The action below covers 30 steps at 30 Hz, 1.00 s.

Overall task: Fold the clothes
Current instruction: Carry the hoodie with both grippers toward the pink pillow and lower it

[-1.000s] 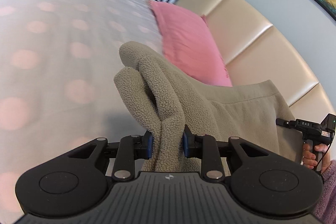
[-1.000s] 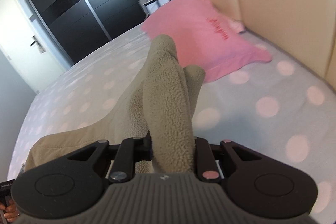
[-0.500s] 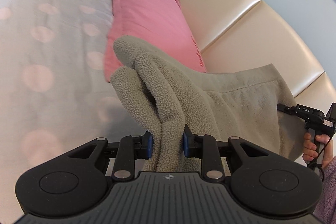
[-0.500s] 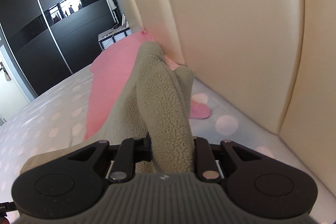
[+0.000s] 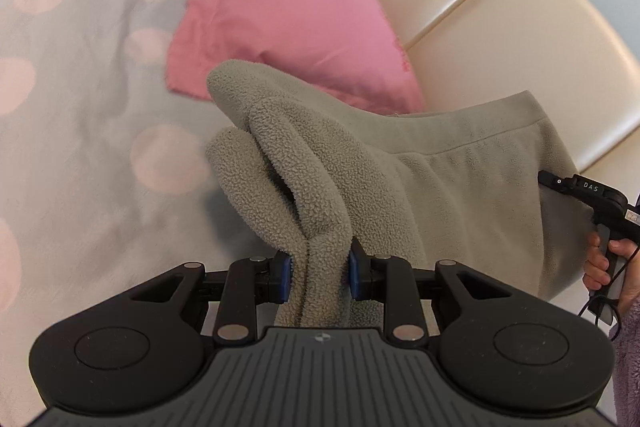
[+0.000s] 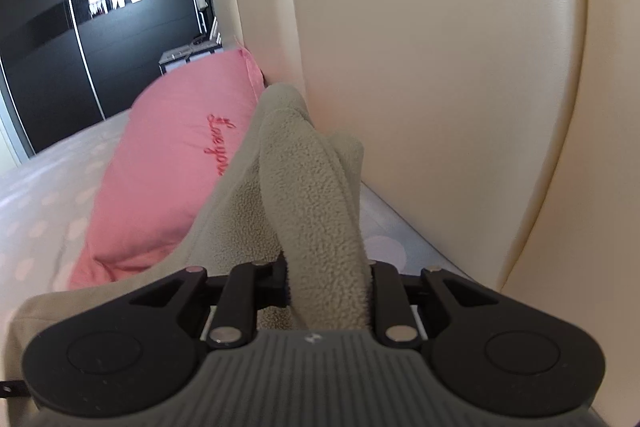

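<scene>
A: Fingertips of the right gripper (image 6: 329, 287) are buried under a thick roll of grey-beige fleece garment (image 6: 316, 195), so the pads themselves cannot be seen from the right wrist view.

B: And the left gripper (image 5: 319, 277)?

A: Its blue pads (image 5: 284, 277) show on either side of a bunched fleece edge and press into it, so that claw is clamped on the garment (image 5: 440, 179). The right one has its black arms drawn tight against the roll too, gripping it.

B: What else is cut off?

A: The person's right hand (image 5: 608, 259) sits at the frame edge of the left view, only some fingers showing around a black handle. The red embroidered script on the pink rectangular pillow (image 6: 172, 163) is partly covered by fleece and I cannot read it whole.

B: Room?

A: White bedspread with pale pink dots (image 5: 80, 115), cream padded leather headboard (image 6: 440, 67) close behind, dark glossy sliding wardrobe doors (image 6: 60, 27) at the far end.

B: Where does the fleece lie?

A: It hangs stretched between the two claws, held above the bedspread, in front of the pillow (image 5: 288, 11) and just beside the headboard (image 5: 500, 7). A stitched hem runs along its top edge.
</scene>
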### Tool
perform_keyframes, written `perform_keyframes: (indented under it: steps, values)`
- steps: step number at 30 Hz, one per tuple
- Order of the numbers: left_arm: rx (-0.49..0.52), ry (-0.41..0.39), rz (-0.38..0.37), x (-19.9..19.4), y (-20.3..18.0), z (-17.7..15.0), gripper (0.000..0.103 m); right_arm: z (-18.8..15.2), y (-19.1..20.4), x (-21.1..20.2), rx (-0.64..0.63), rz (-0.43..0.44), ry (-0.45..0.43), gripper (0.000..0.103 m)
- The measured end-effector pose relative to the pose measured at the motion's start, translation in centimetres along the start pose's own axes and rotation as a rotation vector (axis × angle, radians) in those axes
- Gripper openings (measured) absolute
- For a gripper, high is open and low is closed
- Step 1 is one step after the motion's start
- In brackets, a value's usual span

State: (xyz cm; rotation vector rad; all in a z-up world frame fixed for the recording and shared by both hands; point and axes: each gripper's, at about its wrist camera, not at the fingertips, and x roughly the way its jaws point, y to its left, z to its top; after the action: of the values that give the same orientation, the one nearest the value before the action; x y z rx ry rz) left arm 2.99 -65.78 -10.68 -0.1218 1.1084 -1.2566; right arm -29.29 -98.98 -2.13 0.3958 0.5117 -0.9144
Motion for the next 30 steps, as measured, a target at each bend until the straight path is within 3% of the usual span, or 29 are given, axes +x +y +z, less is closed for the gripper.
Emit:
perform_keyframes:
  steps: [7, 12, 14, 16, 17, 21, 23, 25, 30]
  values:
    - [-0.015, 0.016, 0.029, 0.4, 0.8, -0.3, 0.027, 0.1, -1.2, 0.4, 0.058, -0.157, -0.077, 0.045]
    - [0.009, -0.01, 0.066, -1.2, 0.8, -0.6, 0.029, 0.0, -1.4, -1.1, 0.052, -0.138, -0.08, 0.049]
    - [0.018, -0.032, 0.075, -2.4, 1.0, -0.7, 0.029, 0.0, -1.5, -1.7, 0.052, -0.172, -0.114, 0.061]
    - [0.026, -0.042, 0.071, -3.5, 0.9, -0.7, 0.029, 0.1, -1.8, -2.7, 0.065, -0.217, -0.175, 0.087]
    - [0.032, -0.046, 0.065, -4.1, 0.7, -0.7, 0.029, 0.3, -1.9, -3.3, 0.075, -0.236, -0.21, 0.091]
    - [0.081, -0.084, 0.047, -6.1, -1.0, -0.8, 0.029, 1.6, -2.1, -4.7, 0.092, -0.196, -0.188, 0.092]
    - [0.11, -0.064, 0.057, -6.2, -2.1, -0.9, 0.029, 0.9, -2.1, -5.3, 0.062, -0.201, -0.17, 0.089]
    - [0.152, -0.043, 0.074, -6.2, -3.2, -1.5, 0.029, -0.2, -2.3, -5.9, 0.04, -0.218, -0.147, 0.065]
    - [0.245, -0.013, 0.127, -5.1, -4.7, -3.6, 0.029, -6.1, -3.3, -5.8, 0.021, -0.214, -0.034, 0.054]
